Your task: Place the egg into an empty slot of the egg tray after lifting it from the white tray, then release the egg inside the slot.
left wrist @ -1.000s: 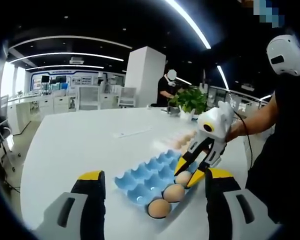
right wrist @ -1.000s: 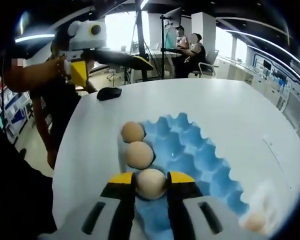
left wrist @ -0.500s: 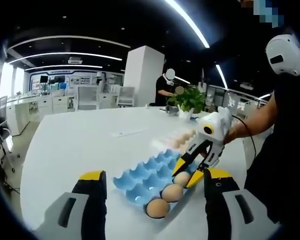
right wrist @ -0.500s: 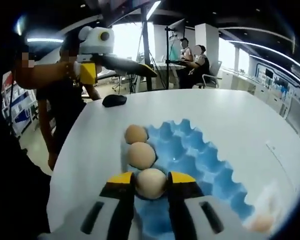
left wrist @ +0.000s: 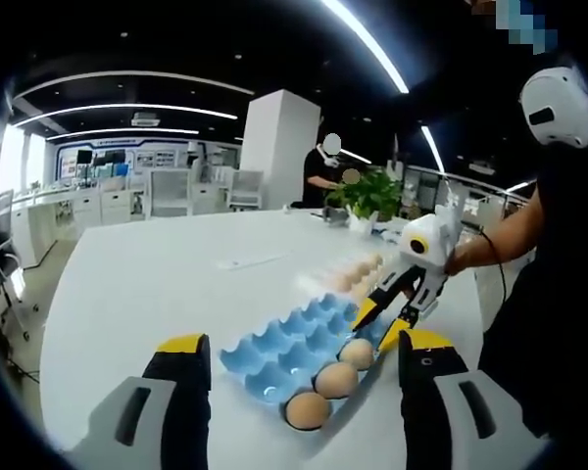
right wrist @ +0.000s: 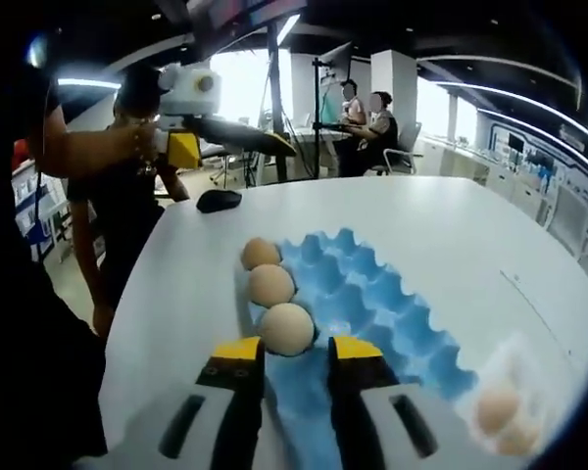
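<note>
Right gripper [right wrist: 296, 354] released, jaws parted, just near of the egg [right wrist: 285, 328] seated in the blue egg tray [right wrist: 372, 304]. Left gripper [left wrist: 294, 357] open too. Risk: knocking the egg if pulled back crooked.

Lighting's decent overall — long white LED ceiling strips [left wrist: 372, 44] do most of the work against a dark ceiling. In the right gripper view a big bright window [right wrist: 240, 73] behind the person blows out to pure white. The glossy white round table [left wrist: 157, 284] picks up soft glare, shadows are faint. Heavy fisheye bending at the edges — the pale eggs on the white tray [right wrist: 500, 411] look smeary.
</note>
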Demonstrator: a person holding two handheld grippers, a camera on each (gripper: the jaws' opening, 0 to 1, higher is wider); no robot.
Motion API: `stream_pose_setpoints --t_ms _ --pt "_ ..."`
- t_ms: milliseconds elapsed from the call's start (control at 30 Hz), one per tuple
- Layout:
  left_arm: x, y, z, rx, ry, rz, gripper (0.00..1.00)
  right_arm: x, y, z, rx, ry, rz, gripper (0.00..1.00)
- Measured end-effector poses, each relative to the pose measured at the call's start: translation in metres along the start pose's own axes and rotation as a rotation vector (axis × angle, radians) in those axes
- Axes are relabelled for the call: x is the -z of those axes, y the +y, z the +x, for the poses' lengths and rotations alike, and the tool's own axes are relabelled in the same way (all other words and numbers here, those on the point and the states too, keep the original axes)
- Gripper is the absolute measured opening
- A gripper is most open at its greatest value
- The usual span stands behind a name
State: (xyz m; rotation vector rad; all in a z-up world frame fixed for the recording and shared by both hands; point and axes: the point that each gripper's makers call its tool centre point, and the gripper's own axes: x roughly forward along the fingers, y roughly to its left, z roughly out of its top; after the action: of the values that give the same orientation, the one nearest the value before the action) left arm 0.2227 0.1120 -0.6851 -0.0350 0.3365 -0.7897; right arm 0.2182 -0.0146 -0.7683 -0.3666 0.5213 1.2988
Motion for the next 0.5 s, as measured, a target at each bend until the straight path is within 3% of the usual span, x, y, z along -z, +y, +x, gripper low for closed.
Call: stream_pose_setpoints --t_ms 500 --pt "-0.004 -0.001 0.002 0.008 -0.011 0.006 0.81 0.015 -0.016 -0.035 0.081 -0.001 0.029 0.26"
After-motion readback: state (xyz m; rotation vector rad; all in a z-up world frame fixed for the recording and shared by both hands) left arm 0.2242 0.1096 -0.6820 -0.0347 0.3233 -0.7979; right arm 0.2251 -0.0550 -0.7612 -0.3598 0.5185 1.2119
